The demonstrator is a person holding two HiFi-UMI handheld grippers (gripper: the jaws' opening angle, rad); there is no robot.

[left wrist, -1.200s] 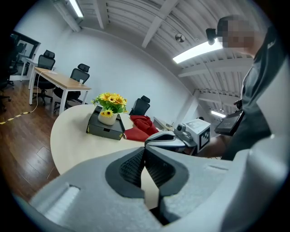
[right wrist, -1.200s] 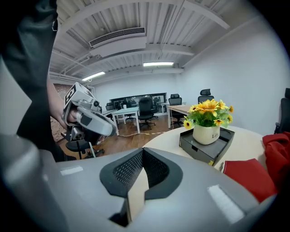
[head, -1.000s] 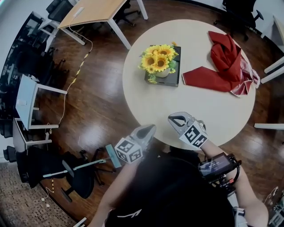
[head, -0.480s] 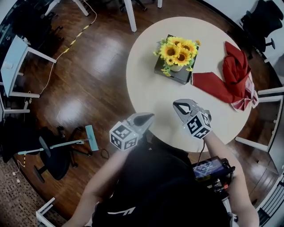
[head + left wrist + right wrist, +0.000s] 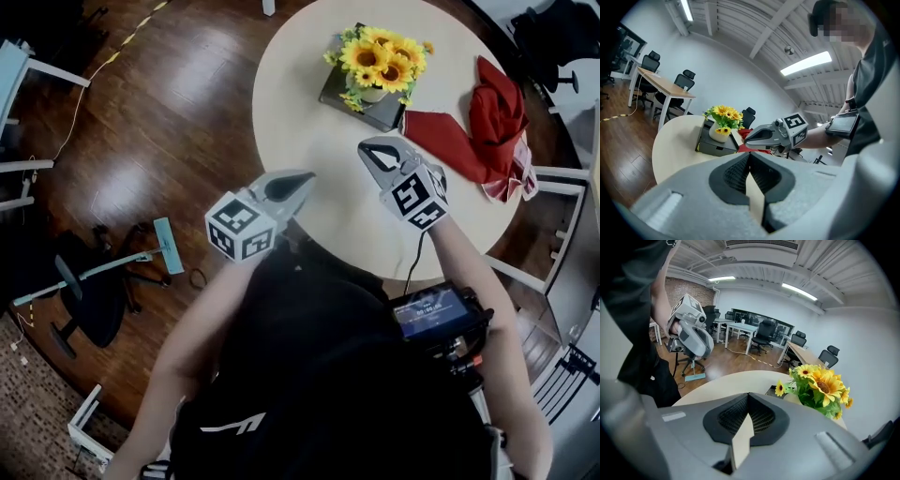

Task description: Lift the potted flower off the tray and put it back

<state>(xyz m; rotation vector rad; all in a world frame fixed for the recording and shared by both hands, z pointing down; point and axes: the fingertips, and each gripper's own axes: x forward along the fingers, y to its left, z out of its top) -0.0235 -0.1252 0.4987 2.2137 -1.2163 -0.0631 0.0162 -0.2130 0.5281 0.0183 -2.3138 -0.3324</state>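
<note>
Yellow potted flower (image 5: pixel 380 58): stands upright on the dark tray (image 5: pixel 380 114), not yet lifted. Its long axis is vertical, and the pale pot sits low under the leaves.
Tray: on the round table (image 5: pixel 319 187), at the side far from the person. A red cloth (image 5: pixel 473 127) lies just beside the tray's right edge.
Right gripper (image 5: pixel 364 148): the nearer of the two to the tray, over the table on the tray's near side. Its tips point toward the tray and tilt downward. The jaws are closed together with nothing between them.
Left gripper (image 5: pixel 306 178): well back from the tray, at the table's near edge, pointing almost level. Its jaws are pressed together and empty.
Key relation: in the right gripper view the flower (image 5: pixel 820 385) lies ahead and to the right of the jaw line, not centred.
Judgement: approach stage. The right gripper must part its jaws and swing onto the pot below the blooms.
Risk: closing on leaves rather than the pot.
</note>
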